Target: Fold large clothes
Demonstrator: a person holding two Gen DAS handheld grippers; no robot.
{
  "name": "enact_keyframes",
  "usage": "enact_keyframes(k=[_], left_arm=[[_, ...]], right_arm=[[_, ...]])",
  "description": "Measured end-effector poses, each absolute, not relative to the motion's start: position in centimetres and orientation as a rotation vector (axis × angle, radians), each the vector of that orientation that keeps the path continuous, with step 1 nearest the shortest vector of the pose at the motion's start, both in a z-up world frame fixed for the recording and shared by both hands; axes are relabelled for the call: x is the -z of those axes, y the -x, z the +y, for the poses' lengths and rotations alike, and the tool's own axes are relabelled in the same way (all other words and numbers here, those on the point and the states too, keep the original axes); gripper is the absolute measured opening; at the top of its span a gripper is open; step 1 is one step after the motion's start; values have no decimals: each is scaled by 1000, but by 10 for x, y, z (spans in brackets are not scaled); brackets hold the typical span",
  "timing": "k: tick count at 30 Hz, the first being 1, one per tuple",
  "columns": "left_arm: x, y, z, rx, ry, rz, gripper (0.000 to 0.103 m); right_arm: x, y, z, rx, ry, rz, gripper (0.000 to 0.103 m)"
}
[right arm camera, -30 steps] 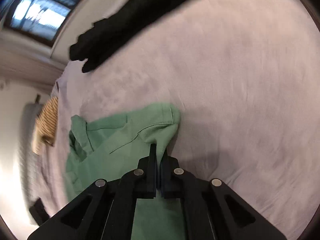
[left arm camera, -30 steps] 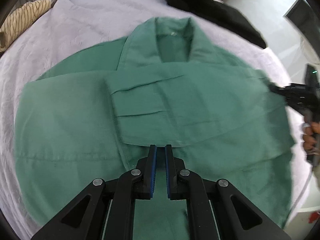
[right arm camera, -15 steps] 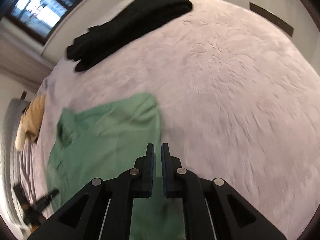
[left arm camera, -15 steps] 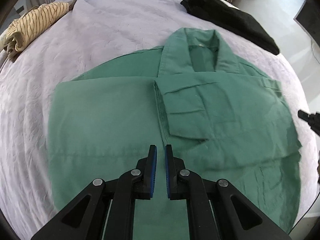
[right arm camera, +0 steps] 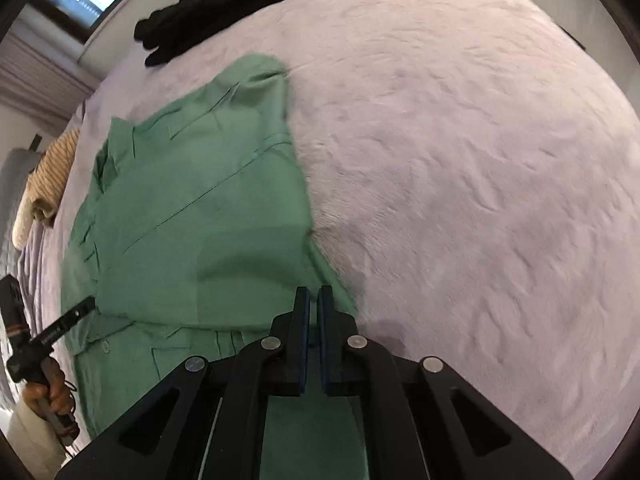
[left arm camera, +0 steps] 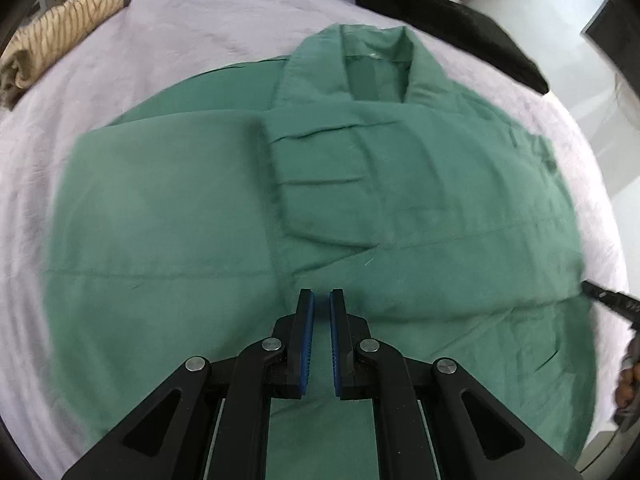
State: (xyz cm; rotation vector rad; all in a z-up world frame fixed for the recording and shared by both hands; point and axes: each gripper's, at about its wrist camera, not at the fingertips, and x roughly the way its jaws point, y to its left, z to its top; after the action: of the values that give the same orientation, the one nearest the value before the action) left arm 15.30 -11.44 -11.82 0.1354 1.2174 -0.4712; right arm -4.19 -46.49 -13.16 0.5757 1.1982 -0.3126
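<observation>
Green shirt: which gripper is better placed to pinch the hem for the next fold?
Left, probably. The left gripper hovers over the green shirt mid-hem; the right gripper sits at its side edge.

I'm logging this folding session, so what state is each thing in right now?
green shirt: flat on the bed, collar away from the camera, both sleeves folded in over the body
black garment: lying loose beyond the collar
striped garment: bunched at the bed's edge
left gripper: shut, empty, over the shirt
right gripper: shut, empty, at the shirt's edge
</observation>
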Motion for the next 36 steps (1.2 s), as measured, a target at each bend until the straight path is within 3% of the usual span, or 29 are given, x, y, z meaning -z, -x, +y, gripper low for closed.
enact_keyframes(k=[19, 20, 21, 22, 36], left_arm=[[82, -68, -72, 280, -220, 1303, 10], [79, -64, -70, 274, -222, 1302, 32], [77, -60, -68, 265, -224, 1300, 88], [72, -55, -64, 229, -230, 1288, 103], [47, -20, -45, 139, -187, 1344, 102]], right_arm=[[97, 88, -412, 235, -705, 1319, 8], [97, 88, -407, 224, -709, 1331, 8], [96, 89, -404, 219, -707, 1340, 8], [96, 89, -401, 213, -703, 1350, 8], [71, 94, -373, 147, -662, 1388, 9]])
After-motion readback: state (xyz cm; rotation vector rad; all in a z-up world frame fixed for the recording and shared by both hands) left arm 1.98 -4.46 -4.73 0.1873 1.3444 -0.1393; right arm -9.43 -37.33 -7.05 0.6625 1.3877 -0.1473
